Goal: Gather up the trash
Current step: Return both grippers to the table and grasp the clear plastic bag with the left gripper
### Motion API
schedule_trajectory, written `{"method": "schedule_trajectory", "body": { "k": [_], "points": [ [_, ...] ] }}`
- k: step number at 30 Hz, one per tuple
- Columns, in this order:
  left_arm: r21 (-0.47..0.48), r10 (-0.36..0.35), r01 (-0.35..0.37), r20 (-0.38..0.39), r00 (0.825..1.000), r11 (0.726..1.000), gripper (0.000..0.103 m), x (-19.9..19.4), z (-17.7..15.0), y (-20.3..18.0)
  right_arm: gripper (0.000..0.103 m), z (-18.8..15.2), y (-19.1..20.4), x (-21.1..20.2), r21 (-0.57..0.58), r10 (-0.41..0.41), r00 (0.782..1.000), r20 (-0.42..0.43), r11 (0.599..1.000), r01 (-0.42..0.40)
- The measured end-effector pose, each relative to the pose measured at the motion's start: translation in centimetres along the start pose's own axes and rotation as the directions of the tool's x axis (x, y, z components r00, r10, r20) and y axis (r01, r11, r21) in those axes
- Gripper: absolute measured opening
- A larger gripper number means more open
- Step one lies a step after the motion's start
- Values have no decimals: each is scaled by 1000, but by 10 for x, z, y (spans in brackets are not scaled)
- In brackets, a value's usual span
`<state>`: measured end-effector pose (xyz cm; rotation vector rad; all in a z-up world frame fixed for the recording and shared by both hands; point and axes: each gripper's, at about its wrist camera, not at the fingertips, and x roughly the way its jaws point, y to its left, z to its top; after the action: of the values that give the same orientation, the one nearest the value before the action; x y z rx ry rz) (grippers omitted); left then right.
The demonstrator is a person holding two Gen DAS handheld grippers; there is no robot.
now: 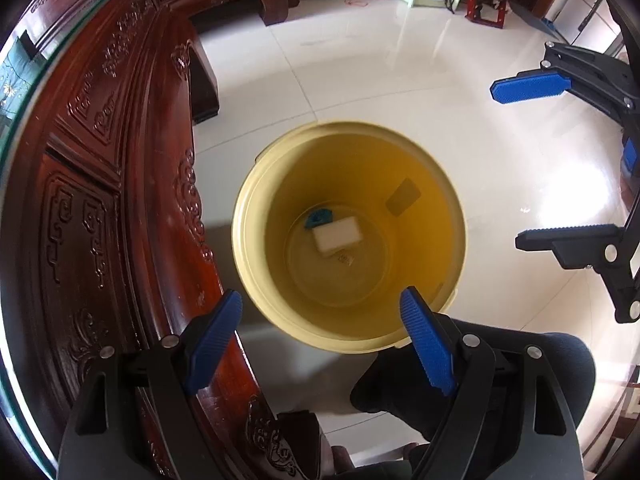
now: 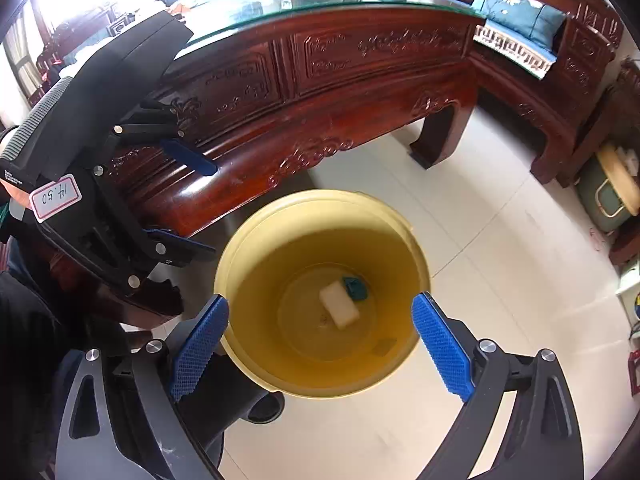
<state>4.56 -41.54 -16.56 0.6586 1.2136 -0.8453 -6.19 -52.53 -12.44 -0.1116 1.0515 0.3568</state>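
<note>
Trash already lies at the bottom of the yellow bin (image 1: pixel 348 232): a white block (image 1: pixel 337 234) with a small teal scrap (image 1: pixel 318 217) touching its far-left corner, both resting on the bin's round floor. The bin stands on the pale tiled floor (image 1: pixel 440 60), just beside the carved red wooden table (image 1: pixel 120 200) that runs along its left side.

From left to right, the table comes first, then the left gripper (image 1: pixel 320 336), the bin, and the right gripper (image 2: pixel 320 344) on the far side. Both tools hover above the bin's near rim and look straight down into it, so the trash lies directly below and slightly ahead of each. In the left view the white block's long axis runs roughly crosswise, tilted a little; neither hand looks clearly nearer to it.

The left gripper's blue fingers (image 1: pixel 214 344) stand wide apart and carry nothing. The right gripper's fingers (image 2: pixel 198 346) are likewise spread wide and empty, touching neither rim nor trash. I judge a drop is complete, with further pieces to be sought elsewhere, since no other trash shows on the floor.
</note>
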Motion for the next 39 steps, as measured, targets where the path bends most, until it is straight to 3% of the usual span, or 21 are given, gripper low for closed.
{"method": "schedule_trajectory", "body": {
  "k": [5, 8, 11, 15, 19, 22, 25, 27, 29, 30, 31, 33, 35, 39],
  "points": [
    [0, -9, 9, 108, 994, 1000, 81, -34, -12, -3, 90, 2, 24, -38, -45, -44, 995, 88, 998, 48],
    [-29, 1, 5, 205, 979, 1000, 81, -68, -27, 5, 90, 9, 45, -64, -63, -65, 987, 150, 995, 75],
    [-86, 19, 9, 315, 949, 996, 81, -108, -55, 21, 95, 21, 71, -89, -74, -66, 973, 221, 994, 84],
    [-212, 137, -45, 444, 886, 976, 87, -158, -118, 54, 95, 47, 114, -111, -100, 13, 938, 346, 995, 23],
    [-388, 286, -93, 476, 832, 917, 89, -195, -188, 93, 95, 81, 165, -108, -163, 120, 895, 429, 985, -54],
    [-496, 372, -106, 475, 798, 862, 89, -216, -229, 123, 95, 110, 214, -90, -237, 171, 883, 437, 969, -70],
    [-590, 465, -125, 469, 751, 798, 91, -238, -266, 152, 95, 137, 260, -70, -283, 200, 874, 442, 956, -75],
    [-643, 526, -139, 462, 715, 753, 92, -250, -288, 171, 95, 150, 284, -62, -291, 196, 863, 466, 955, -60],
    [-686, 605, -178, 453, 655, 706, 92, -258, -310, 189, 95, 160, 307, -55, -280, 176, 854, 489, 959, -37],
    [-702, 637, -201, 439, 634, 684, 92, -261, -316, 198, 95, 165, 314, -52, -277, 181, 850, 494, 960, -43],
    [-713, 656, -217, 425, 624, 667, 92, -262, -320, 206, 95, 169, 320, -49, -270, 190, 849, 493, 961, -58],
    [-714, 655, -210, 431, 621, 668, 92, -263, -327, 226, 95, 179, 327, -46, -248, 215, 843, 493, 964, -101],
    [-710, 623, -160, 459, 633, 686, 92, -263, -330, 240, 95, 186, 332, -44, -224, 218, 842, 493, 967, -120],
    [-730, 591, -104, 451, 669, 676, 92, -252, -329, 261, 95, 193, 340, -41, -175, 157, 854, 495, 981, -79]
  ]
}}
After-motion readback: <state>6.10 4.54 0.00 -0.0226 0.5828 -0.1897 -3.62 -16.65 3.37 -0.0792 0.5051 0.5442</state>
